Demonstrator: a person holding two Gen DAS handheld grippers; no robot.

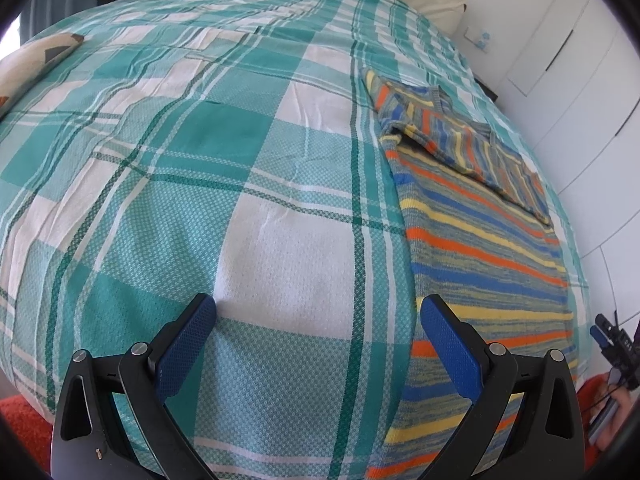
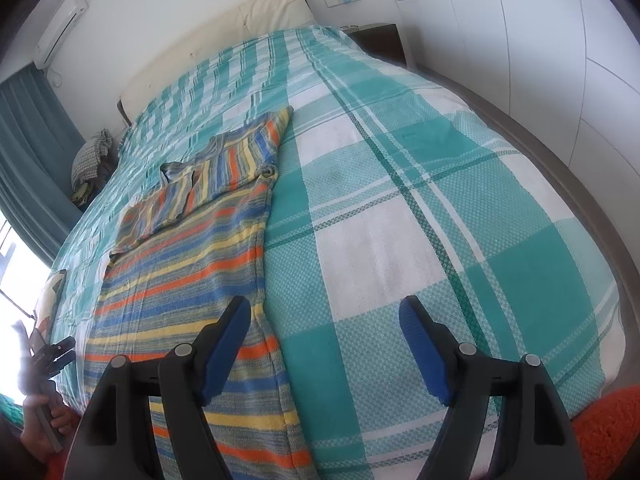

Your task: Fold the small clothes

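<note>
A striped knit sweater (image 1: 476,240) in orange, blue, yellow and grey lies flat on the bed, its sleeves folded across the upper part. In the left wrist view it lies to the right of my left gripper (image 1: 316,308), which is open and empty over the bedspread, its right finger at the sweater's left edge. In the right wrist view the sweater (image 2: 188,264) lies to the left. My right gripper (image 2: 324,312) is open and empty, its left finger over the sweater's right edge.
The bed wears a teal and white checked bedspread (image 1: 200,128). A cream headboard (image 2: 224,36) stands at the far end. White wardrobe doors (image 2: 520,40) line one side. An orange rug (image 2: 608,432) lies by the bed's foot. A cushion (image 1: 28,64) lies at the bed's left edge.
</note>
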